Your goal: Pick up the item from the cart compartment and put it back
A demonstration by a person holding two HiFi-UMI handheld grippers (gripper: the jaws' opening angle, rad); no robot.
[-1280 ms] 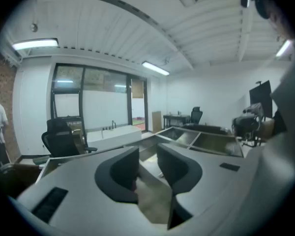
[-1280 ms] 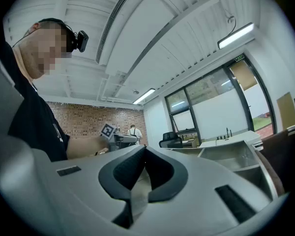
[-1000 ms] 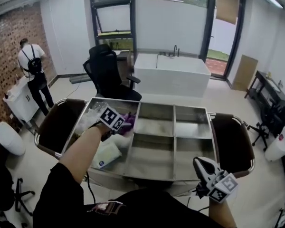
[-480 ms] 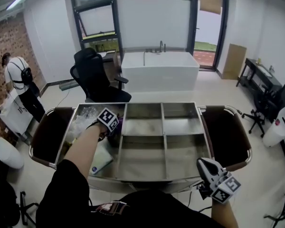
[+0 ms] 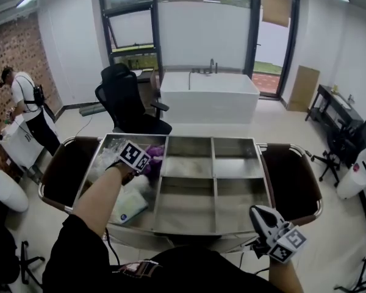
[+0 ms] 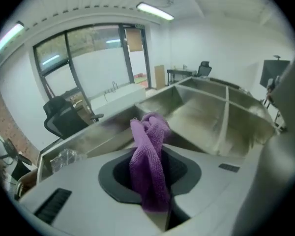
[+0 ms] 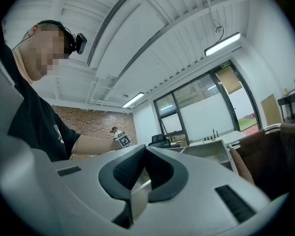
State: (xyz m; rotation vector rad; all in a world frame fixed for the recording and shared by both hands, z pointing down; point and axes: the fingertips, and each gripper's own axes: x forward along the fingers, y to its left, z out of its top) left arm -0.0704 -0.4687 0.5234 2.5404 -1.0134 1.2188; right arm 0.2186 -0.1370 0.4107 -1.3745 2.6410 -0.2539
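Note:
A purple cloth (image 5: 153, 157) hangs over the far-left compartment of the steel cart (image 5: 232, 138). My left gripper (image 5: 146, 165) reaches in over it. In the left gripper view its jaws are closing, and the bunched cloth (image 6: 147, 132) stands pinched between the dark pads of the left gripper (image 6: 151, 173). My right gripper (image 5: 263, 220) hovers at the cart's near right corner, away from the cloth. In its own view the right gripper (image 7: 145, 150) has its jaws together and nothing between them.
A white packet (image 5: 129, 205) lies in the near-left compartment, and a clear plastic bag (image 5: 108, 152) in the far-left one. Brown side bins (image 5: 293, 179) flank the cart. A black office chair (image 5: 125, 99) and a white counter (image 5: 210, 96) stand beyond. A person (image 5: 24, 102) stands far left.
The left gripper has stayed over the left compartments, and the purple cloth now shows at its tip. The right gripper has kept its place at the cart's near edge.

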